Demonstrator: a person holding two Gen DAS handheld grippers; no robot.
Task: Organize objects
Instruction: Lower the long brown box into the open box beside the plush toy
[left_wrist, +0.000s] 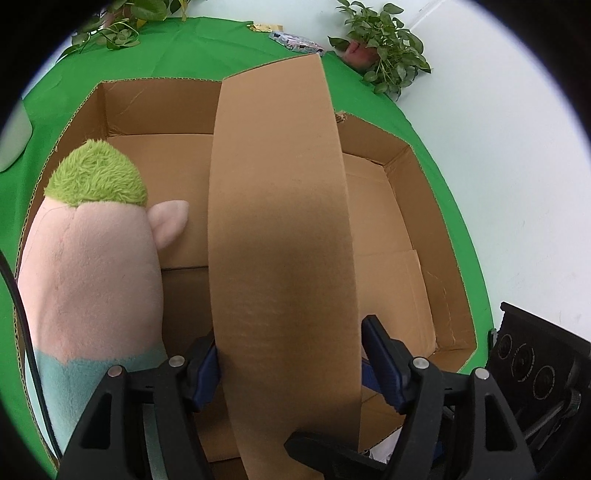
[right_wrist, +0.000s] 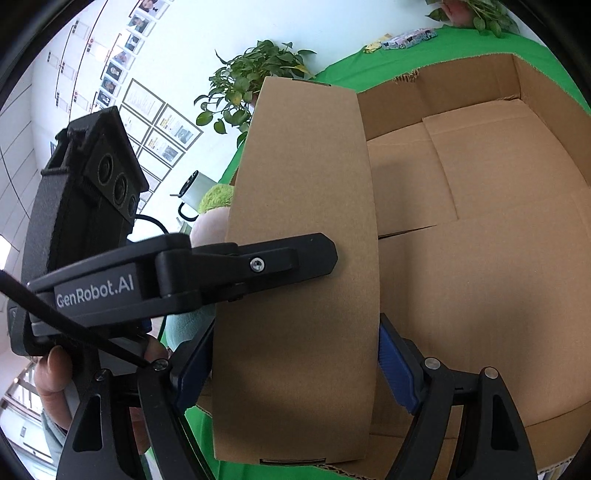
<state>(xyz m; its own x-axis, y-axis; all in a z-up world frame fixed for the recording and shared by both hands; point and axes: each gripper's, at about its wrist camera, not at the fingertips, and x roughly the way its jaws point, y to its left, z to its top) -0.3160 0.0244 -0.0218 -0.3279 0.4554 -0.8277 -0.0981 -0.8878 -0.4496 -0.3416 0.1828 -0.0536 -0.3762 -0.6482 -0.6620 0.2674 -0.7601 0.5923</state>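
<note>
A large open cardboard box (left_wrist: 417, 206) sits on a green cloth. A tall cardboard divider strip (left_wrist: 280, 229) stands upright in it and also shows in the right wrist view (right_wrist: 299, 280). My left gripper (left_wrist: 291, 365) has its blue pads on either side of the strip's lower end. My right gripper (right_wrist: 295, 365) also straddles the strip with its jaws wide. A finger of the left gripper (right_wrist: 258, 264) lies across the strip. A pink plush toy with green hair (left_wrist: 92, 258) stands in the box's left part.
Potted leafy plants (left_wrist: 384, 48) stand at the cloth's far edge, with small packets (left_wrist: 295, 40) between them. A grey mug (right_wrist: 197, 188) stands beyond the plush. A white wall (left_wrist: 517, 147) is to the right.
</note>
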